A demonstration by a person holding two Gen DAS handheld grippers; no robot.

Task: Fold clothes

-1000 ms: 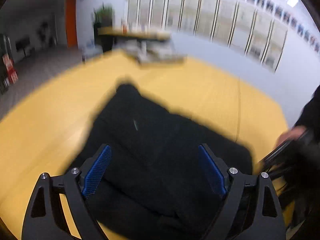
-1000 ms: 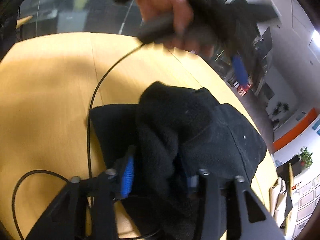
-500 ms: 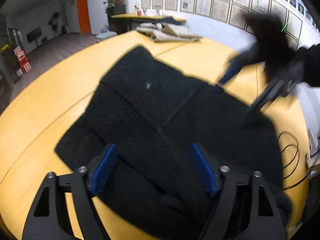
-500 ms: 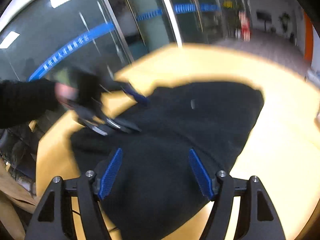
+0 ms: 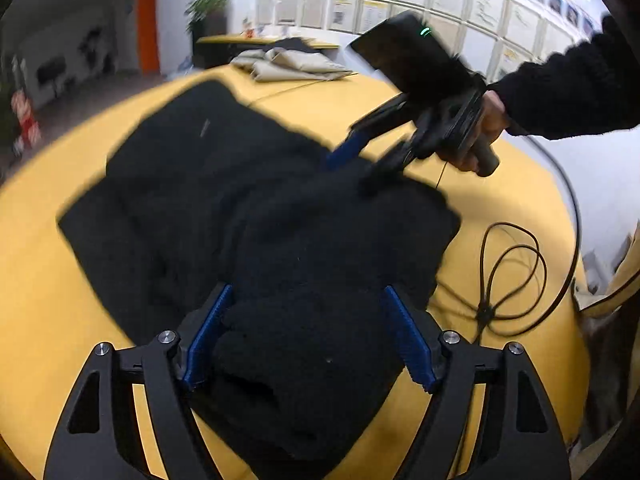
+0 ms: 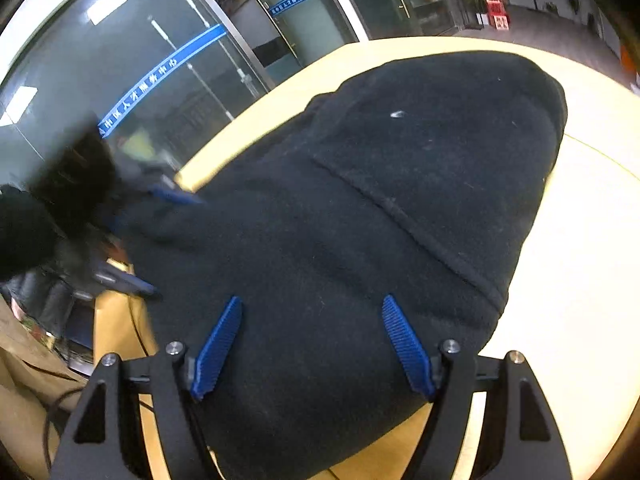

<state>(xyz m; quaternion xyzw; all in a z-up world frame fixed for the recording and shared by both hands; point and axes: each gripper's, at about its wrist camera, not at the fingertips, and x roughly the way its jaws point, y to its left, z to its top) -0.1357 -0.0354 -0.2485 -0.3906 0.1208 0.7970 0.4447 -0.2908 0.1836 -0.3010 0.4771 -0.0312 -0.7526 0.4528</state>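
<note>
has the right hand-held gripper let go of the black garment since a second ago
Yes. The right hand-held gripper had the black garment bunched between its fingers; now they stand apart over it lying flat on the yellow table.

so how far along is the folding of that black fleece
Partly done: the black fleece garment lies on the yellow table with one section doubled over itself. In hand: nothing gripped; the left gripper is opening astride a bunched edge, the right gripper is open above the cloth. Left: smoothing that lump and the final folds.
</note>
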